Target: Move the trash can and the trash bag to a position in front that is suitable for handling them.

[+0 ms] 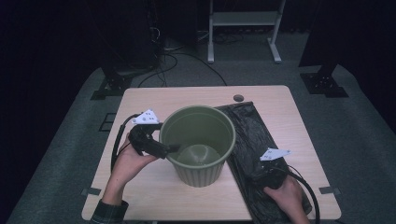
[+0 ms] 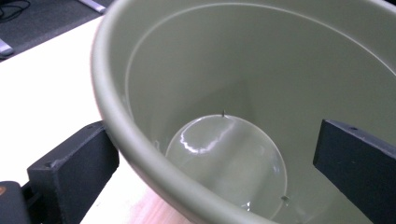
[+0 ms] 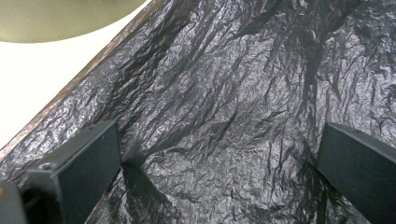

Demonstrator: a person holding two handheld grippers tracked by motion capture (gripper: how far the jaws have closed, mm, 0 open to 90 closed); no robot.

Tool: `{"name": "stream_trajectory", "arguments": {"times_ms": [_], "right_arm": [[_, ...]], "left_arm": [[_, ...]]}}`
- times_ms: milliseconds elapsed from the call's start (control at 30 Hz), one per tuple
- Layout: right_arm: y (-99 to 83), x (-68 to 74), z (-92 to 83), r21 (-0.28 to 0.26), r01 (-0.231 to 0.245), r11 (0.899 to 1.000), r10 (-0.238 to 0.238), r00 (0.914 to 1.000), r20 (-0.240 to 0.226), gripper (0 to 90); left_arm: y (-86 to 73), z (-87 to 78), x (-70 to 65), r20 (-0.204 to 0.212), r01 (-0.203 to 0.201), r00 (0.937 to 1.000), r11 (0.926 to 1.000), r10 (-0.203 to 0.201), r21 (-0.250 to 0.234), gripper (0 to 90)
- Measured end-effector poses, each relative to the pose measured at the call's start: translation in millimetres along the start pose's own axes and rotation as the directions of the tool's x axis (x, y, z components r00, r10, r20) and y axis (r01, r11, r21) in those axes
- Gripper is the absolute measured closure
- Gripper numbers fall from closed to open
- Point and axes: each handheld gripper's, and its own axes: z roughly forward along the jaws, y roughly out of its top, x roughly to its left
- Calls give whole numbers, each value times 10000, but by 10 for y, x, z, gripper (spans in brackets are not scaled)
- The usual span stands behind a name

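Note:
An olive-green plastic bin (image 1: 201, 144) stands upright and hollow in the middle of the light wooden table (image 1: 154, 100). My left gripper (image 1: 170, 149) is open and straddles the bin's left rim. In the left gripper view (image 2: 215, 158) one jaw sits outside against the wall and the other inside the bin (image 2: 210, 70). A crumpled black plastic bag (image 1: 254, 135) lies flat to the right of the bin. My right gripper (image 1: 259, 176) is open, low over the bag's near part. The right gripper view (image 3: 219, 163) has both jaws wide apart on the bag (image 3: 224, 93).
A round cable hole (image 1: 238, 98) sits near the table's far edge. Behind the table stand a white frame (image 1: 245, 18), black stand bases (image 1: 324, 84) and floor cables (image 1: 163, 60). A curved edge of the bin (image 3: 60, 18) shows beside the bag.

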Motion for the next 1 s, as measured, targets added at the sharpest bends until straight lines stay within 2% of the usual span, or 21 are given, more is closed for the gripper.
{"name": "stream_trajectory", "arguments": {"times_ms": [200, 400, 567, 700, 800, 1000], "right_arm": [[0, 0, 0, 3, 14, 10000, -14, 10000, -12, 0], [1, 0, 0, 2, 15, 10000, -15, 10000, -12, 0], [1, 0, 0, 4, 14, 10000, -14, 10000, -12, 0], [-1, 5, -2, 6, -29, 10000, 29, 10000, 43, 0], [-3, 10, -4, 6, -83, 10000, 83, 9999, 89, 0], [-3, 12, -3, 3, -160, 9999, 160, 9997, 162, 0]], "left_arm": [[129, -133, 83, -321, -31, 9995, 9994, 20, -338, 0], [165, -376, 55, -574, -204, 9982, 9973, 163, -705, 0], [37, -541, 7, -674, -221, 9976, 9969, 170, -754, 0], [-82, -645, -64, -942, -282, 9953, 9968, 211, -749, 0], [-187, -728, -162, -1125, -320, 9934, 9957, 220, -875, 0], [-403, -754, -326, -1310, -409, 9909, 9954, 294, -862, 0]]}}
